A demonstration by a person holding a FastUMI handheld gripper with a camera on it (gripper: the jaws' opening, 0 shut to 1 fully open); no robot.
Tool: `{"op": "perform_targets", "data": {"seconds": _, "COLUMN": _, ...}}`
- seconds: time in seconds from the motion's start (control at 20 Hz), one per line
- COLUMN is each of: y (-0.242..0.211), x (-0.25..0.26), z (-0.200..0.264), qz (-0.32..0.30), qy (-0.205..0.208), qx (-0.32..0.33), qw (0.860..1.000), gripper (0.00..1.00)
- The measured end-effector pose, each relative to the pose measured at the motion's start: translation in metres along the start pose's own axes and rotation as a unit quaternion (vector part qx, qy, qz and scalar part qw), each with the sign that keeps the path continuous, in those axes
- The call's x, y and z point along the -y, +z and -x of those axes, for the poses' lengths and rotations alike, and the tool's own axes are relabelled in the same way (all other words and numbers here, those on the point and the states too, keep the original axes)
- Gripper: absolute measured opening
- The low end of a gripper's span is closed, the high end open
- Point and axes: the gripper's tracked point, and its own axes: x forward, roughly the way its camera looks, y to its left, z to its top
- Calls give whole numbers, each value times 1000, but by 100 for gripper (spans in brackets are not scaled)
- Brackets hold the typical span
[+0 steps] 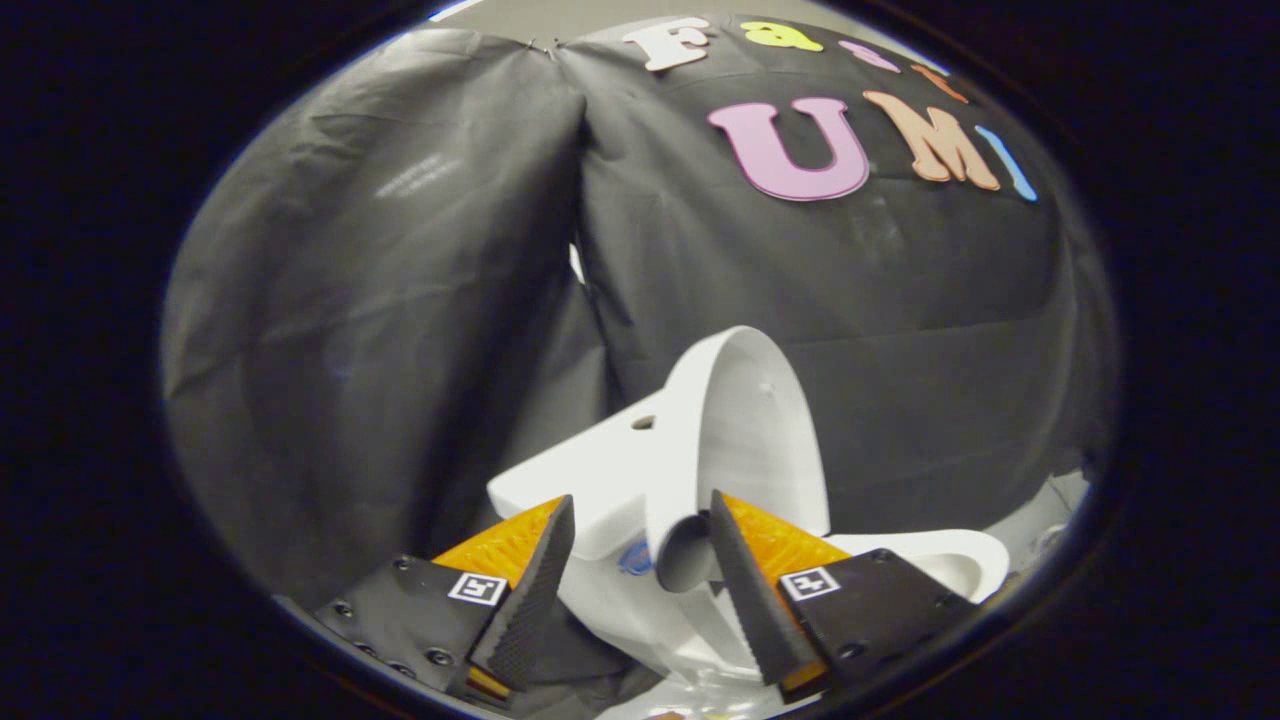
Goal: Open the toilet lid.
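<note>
One white toilet (640, 600) sat low in the frame's centre, its single lid (745, 430) raised upright just beyond the fingers. One gripper (640, 520) showed at the bottom, its two fingers (530, 590) apart, gripping nothing, the hinge end between them. Black cloth wall (380, 300) hung behind; one cistern (590, 480) stood left of the lid.

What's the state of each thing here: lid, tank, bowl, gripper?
Toilet lid: raised, standing upright against the tank, just beyond the fingers.
Tank: closed on top, with a round hole in its cover.
Toilet bowl: uncovered, rim exposed.
Gripper: open, nothing between the fingers; lid hinge sits in the gap ahead.
</note>
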Motion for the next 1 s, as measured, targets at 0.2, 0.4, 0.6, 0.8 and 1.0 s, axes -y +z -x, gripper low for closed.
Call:
{"op": "perform_targets", "data": {"seconds": 0.2, "y": 61, "x": 6, "z": 13, "qz": 53, "qy": 0, "qx": 41, "qw": 998, "gripper": 87}}
{"op": "perform_targets", "data": {"seconds": 0.4, "y": 117, "x": 31, "z": 33, "qz": 94, "qy": -32, "qx": 81, "qw": 992, "gripper": 86}}
{"op": "perform_targets", "data": {"seconds": 0.6, "y": 165, "x": 85, "z": 79, "qz": 124, "qy": -99, "qx": 124, "qw": 980, "gripper": 86}}
{"op": "perform_targets", "data": {"seconds": 0.8, "y": 211, "x": 142, "z": 135, "qz": 136, "qy": -164, "qx": 182, "qw": 960, "gripper": 85}}
{"op": "perform_targets", "data": {"seconds": 1.0, "y": 227, "x": 206, "z": 192, "qz": 144, "qy": -237, "qx": 192, "qw": 941, "gripper": 84}}
